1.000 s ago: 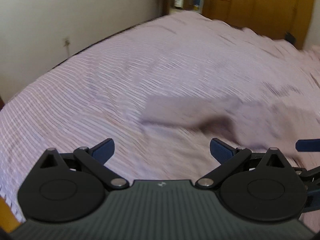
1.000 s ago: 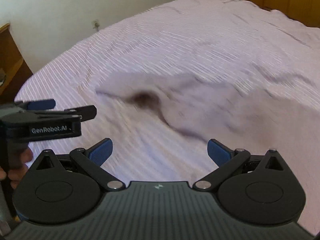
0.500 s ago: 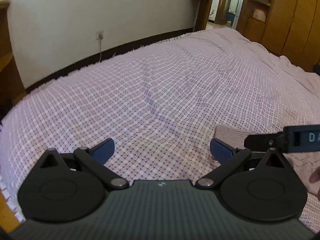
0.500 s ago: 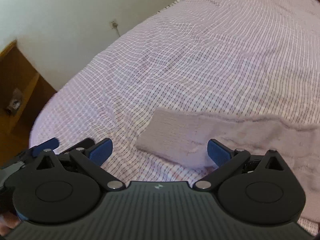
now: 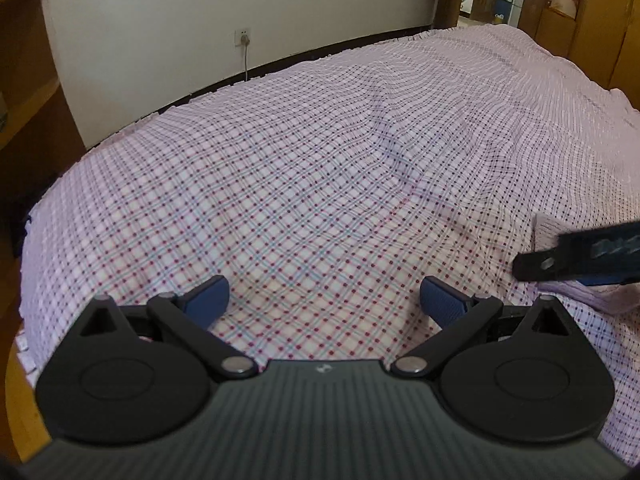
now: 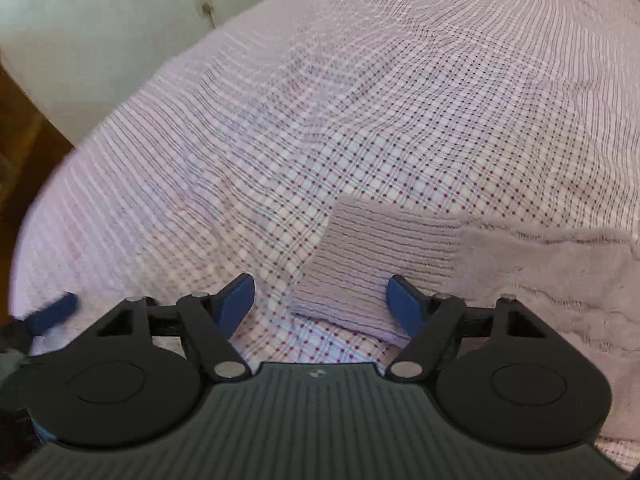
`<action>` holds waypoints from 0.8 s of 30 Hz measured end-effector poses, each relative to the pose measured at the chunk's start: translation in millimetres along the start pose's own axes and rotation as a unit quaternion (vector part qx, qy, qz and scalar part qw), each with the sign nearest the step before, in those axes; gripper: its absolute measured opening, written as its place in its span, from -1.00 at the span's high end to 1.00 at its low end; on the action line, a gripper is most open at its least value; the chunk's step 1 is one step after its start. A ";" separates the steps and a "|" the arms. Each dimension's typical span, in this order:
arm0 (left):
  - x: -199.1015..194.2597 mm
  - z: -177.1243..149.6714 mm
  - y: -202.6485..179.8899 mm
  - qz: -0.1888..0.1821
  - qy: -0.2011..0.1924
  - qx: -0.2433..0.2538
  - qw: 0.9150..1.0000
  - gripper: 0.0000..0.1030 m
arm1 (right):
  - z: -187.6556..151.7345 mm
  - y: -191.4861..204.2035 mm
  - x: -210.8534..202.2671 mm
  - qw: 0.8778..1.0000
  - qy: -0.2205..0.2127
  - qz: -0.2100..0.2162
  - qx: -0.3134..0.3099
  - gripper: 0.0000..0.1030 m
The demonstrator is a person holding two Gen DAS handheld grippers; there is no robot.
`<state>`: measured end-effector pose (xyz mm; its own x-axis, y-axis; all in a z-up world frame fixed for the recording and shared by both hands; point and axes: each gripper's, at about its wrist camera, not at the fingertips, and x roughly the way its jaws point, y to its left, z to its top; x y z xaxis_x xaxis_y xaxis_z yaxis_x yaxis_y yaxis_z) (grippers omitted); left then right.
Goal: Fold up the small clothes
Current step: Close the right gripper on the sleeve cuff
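Observation:
A pale lilac knitted garment (image 6: 560, 272) lies on the checked bedsheet (image 6: 400, 120), its ribbed cuff (image 6: 380, 248) pointing left. My right gripper (image 6: 320, 300) hangs low over that cuff. Its jaws are closing, with the cuff's near corner between them and the pads not seen pressing on it. In the left wrist view my left gripper (image 5: 325, 300) stands open over bare bedsheet (image 5: 300, 180). The right gripper (image 5: 580, 256) and a bit of the garment (image 5: 592, 300) show at that view's right edge. One blue finger of the left gripper (image 6: 54, 314) shows at the far left of the right wrist view.
The bed runs to a white wall with a socket and cable (image 5: 242, 37). Wooden furniture (image 5: 24, 60) stands at the left bed corner. Wardrobes (image 5: 580, 8) and a doorway are at the back right. The bed's left edge is close to the left gripper.
Both grippers swung leftward and dipped toward the bed. The garment slid to the right edge of the left view. The right jaws narrowed around the cuff.

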<state>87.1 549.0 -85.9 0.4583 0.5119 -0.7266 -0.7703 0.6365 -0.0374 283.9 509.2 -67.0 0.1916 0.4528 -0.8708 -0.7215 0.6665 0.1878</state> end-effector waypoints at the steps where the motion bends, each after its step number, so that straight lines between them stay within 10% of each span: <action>1: 0.5 0.3 0.2 0.001 0.000 -0.002 1.000 -1.00 | -0.3 4.6 5.2 1.000 0.003 -0.015 -0.012 -0.55; 6: 5.6 0.0 -3.2 0.007 0.003 0.001 1.000 -1.00 | -0.1 16.5 11.0 0.997 -0.003 -0.064 -0.037 0.02; 12: 16.9 3.6 -8.9 -0.013 0.008 0.000 1.000 -1.00 | 3.3 -6.6 -6.1 1.000 -0.004 -0.026 0.001 0.40; 24: 16.3 6.8 -23.9 -0.054 0.007 -0.014 0.998 -1.00 | 0.2 -37.5 -50.6 0.998 -0.044 -0.023 0.024 0.68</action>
<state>116.0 546.1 -92.2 0.5328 0.4331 -0.7270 -0.7291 0.6710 -0.1346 301.3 461.5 -29.9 0.2824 0.4698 -0.8364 -0.6781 0.7145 0.1724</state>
